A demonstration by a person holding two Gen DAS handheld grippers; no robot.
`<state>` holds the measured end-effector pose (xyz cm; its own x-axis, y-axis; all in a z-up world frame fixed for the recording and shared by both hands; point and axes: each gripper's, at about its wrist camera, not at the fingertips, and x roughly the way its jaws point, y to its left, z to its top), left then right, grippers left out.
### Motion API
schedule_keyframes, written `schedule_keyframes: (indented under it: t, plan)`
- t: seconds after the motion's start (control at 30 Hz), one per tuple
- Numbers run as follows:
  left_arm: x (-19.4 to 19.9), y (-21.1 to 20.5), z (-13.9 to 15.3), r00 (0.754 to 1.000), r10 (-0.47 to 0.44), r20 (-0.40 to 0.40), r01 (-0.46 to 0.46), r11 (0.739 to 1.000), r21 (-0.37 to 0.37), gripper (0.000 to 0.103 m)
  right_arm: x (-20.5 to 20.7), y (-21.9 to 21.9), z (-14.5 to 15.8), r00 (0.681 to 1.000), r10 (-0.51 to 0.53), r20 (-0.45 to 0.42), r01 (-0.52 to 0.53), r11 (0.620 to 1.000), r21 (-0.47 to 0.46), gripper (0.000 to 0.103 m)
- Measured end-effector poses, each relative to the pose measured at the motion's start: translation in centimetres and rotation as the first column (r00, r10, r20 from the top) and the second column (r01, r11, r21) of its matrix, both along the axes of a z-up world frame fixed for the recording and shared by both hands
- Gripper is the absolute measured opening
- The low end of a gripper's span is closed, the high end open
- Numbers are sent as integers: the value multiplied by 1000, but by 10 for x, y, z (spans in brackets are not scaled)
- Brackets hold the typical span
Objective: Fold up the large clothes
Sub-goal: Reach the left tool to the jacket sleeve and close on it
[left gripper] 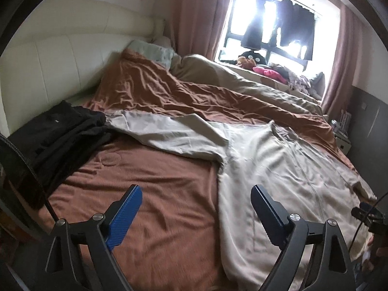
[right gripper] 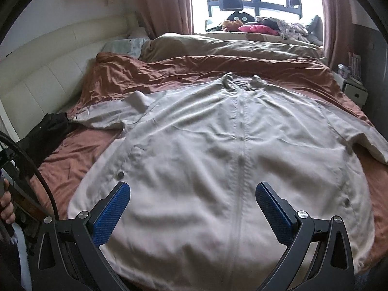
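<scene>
Two tongs hovering wide apart, gripping nothing.
Left tongs (left gripper: 195,200) and right tongs (right gripper: 192,197) are hanging over the beige jacket (right gripper: 218,140) by the bed's (left gripper: 150,189) near edge.

I see a rust-brown bedspread (right gripper: 169,77) covering the bed. Beyond it lies a tan duvet (right gripper: 218,46), a pale pillow (right gripper: 126,44) at its headboard end; behind the bedspread, a window (left gripper: 274,19) with dark garments (left gripper: 293,26) hanging.
</scene>
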<state>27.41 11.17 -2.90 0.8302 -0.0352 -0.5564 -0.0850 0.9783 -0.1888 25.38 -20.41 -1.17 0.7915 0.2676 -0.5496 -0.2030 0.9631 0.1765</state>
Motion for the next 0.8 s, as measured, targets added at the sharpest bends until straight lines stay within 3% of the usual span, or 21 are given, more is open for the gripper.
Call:
schedule_keyframes:
  t: [0.3, 0.53, 0.67, 0.8]
  plan:
    - [75, 43, -4, 999, 29, -32, -30, 998, -52, 85, 71, 24, 4, 999, 41, -24, -41, 999, 11, 103]
    - [138, 72, -25, 995, 47, -86, -55, 994, -94, 80, 123, 45, 1, 997, 67, -28, -67, 998, 11, 102]
    - [178, 91, -45, 988, 70, -140, -88, 988, -124, 80, 154, 53, -5, 996, 69, -62, -67, 997, 34, 82]
    - [212, 106, -65, 982, 86, -170, -107, 987, -121, 80, 189, 67, -13, 993, 65, -99, -63, 998, 24, 78]
